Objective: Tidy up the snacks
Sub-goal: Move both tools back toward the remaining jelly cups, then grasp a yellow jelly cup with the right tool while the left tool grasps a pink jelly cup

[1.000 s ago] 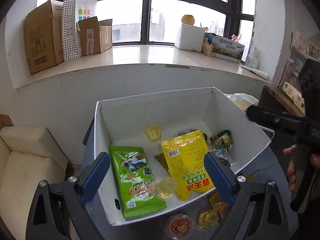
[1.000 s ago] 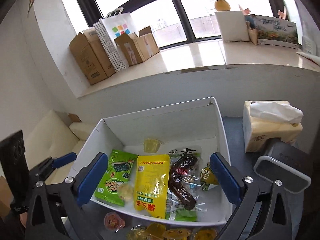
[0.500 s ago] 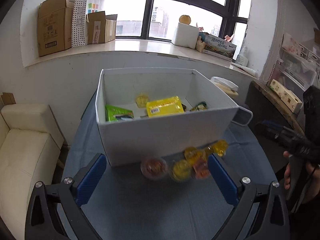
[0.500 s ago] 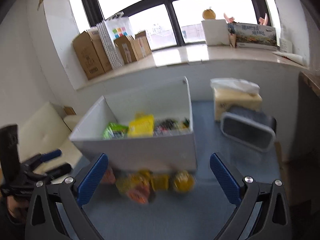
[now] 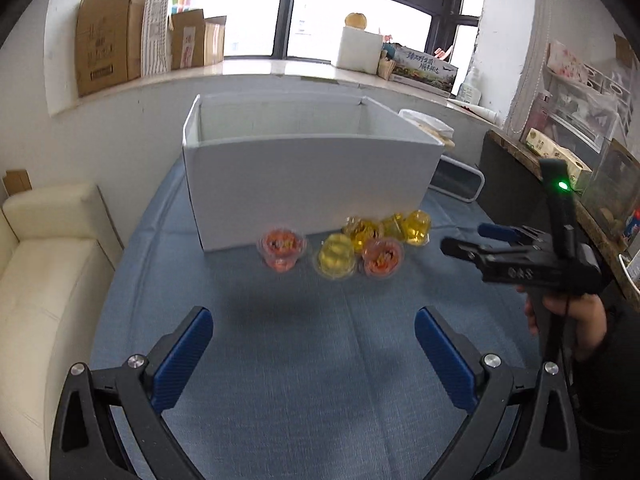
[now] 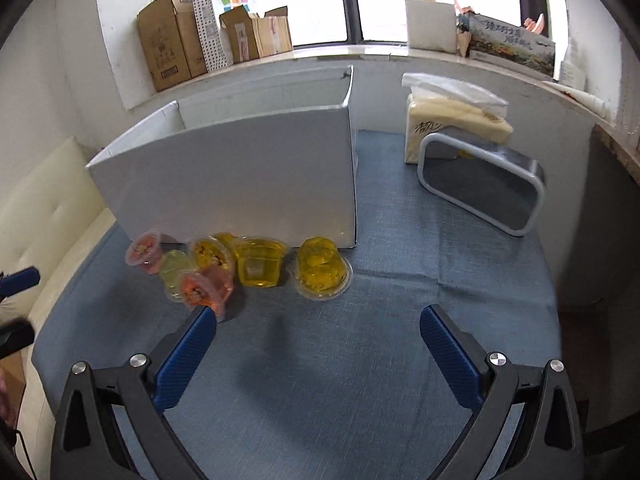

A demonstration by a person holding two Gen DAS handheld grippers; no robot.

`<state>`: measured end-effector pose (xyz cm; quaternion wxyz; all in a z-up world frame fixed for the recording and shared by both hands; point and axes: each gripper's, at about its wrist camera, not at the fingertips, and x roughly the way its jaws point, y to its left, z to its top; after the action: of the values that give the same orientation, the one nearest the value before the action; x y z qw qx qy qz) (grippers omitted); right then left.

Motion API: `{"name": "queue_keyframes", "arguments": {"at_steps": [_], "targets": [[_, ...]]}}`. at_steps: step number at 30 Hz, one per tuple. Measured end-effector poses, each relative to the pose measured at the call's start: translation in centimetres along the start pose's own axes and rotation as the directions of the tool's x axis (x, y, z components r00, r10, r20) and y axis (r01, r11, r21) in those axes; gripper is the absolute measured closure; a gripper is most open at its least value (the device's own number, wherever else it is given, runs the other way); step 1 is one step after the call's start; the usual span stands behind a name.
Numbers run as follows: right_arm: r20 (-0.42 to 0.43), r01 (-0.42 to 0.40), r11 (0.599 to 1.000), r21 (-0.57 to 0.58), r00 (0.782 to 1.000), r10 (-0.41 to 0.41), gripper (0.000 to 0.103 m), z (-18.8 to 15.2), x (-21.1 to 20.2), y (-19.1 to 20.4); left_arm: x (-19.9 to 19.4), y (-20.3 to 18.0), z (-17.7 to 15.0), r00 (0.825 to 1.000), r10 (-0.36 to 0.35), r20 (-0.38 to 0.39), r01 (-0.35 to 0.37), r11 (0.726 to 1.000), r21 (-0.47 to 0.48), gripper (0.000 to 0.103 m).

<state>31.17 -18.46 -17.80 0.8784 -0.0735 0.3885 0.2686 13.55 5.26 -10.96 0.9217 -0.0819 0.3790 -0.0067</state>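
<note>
A white box (image 5: 308, 184) stands on the blue table; it also shows in the right wrist view (image 6: 240, 184). Its contents are hidden by the near wall. Several jelly cups lie in front of it: a red one (image 5: 282, 248), a yellow one (image 5: 335, 261), another red one (image 5: 382, 258) and more yellow ones (image 5: 416, 227). In the right wrist view the cups (image 6: 256, 264) sit just beyond my fingers. My left gripper (image 5: 314, 344) is open and empty, short of the cups. My right gripper (image 6: 318, 342) is open and empty; it also shows at the right of the left wrist view (image 5: 464, 242).
A tissue pack (image 6: 452, 116) and a grey-framed case (image 6: 484, 184) stand right of the box. A cream sofa (image 5: 44, 256) lies left of the table. Cardboard boxes (image 5: 112, 52) sit on the windowsill. A dark shelf (image 5: 560, 168) is at the right.
Both grippers have pulled back and dropped from above the box to low over the table. The box's inside is no longer visible and the cups are now ahead of the fingers.
</note>
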Motion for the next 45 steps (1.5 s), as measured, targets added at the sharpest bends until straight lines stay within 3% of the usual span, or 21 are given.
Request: {"name": "queue_keyframes", "arguments": {"at_steps": [4,8,11,13,17,18,25,28,32,40,42,45], "targets": [[-0.018,0.011,1.0,0.011,1.0,-0.011,0.001,0.9,2.3,-1.0,0.6,0.4,-0.4,1.0,-0.001,-0.018,0.001,1.0,-0.014,0.0],[-0.037,0.001,0.999,0.047,0.999,0.001,0.012,1.5,4.1,-1.6,1.4,0.6,-0.4,0.999,-0.007,-0.033,0.006,1.0,-0.018,0.0],[-0.052,0.001,1.0,0.028,0.999,0.0,0.032,2.0,5.0,-1.3,2.2,0.7,-0.4,0.999,-0.012,-0.047,0.011,1.0,-0.026,0.0],[-0.064,-0.034,0.999,0.012,0.997,0.034,0.055,2.2,5.5,-1.0,2.6,0.7,-0.5,0.998,-0.016,-0.053,0.014,1.0,-0.028,0.0],[-0.052,-0.038,0.999,-0.03,0.998,0.037,0.06,1.7,5.3,-0.1,3.4,0.7,-0.5,0.998,-0.02,-0.065,0.018,0.999,-0.029,0.0],[-0.04,-0.038,0.999,-0.034,0.999,0.037,0.065,1.5,5.0,0.0,3.6,0.6,-0.5,0.998,-0.024,-0.065,0.022,0.999,-0.03,0.0],[0.006,-0.054,0.996,-0.065,0.998,0.055,0.065,-0.2,1.9,1.3,6.4,1.4,1.4,0.999,-0.009,-0.041,0.006,0.997,-0.078,0.0],[0.021,-0.064,0.996,-0.065,0.998,0.066,0.065,-1.0,0.0,1.8,8.2,2.4,2.4,0.998,0.022,-0.061,-0.03,0.99,-0.138,0.001],[0.047,-0.075,0.994,-0.082,0.996,0.079,0.065,-2.6,-2.9,2.4,10.0,2.5,3.2,0.994,0.091,-0.067,-0.099,0.987,-0.128,0.002],[0.059,-0.085,0.992,-0.092,0.994,0.091,0.065,-2.5,-4.9,3.6,12.8,2.8,4.1,0.991,0.083,-0.108,-0.095,0.99,-0.107,0.033],[0.058,-0.087,0.993,-0.079,0.994,0.091,0.065,-2.5,-4.8,3.3,13.0,2.6,4.4,0.992,0.062,-0.109,-0.073,0.992,-0.102,0.053],[0.057,-0.09,0.993,-0.072,0.994,0.094,0.065,-2.6,-4.7,3.2,13.1,2.4,4.5,0.993,0.041,-0.112,-0.051,0.995,-0.087,0.055]]}}
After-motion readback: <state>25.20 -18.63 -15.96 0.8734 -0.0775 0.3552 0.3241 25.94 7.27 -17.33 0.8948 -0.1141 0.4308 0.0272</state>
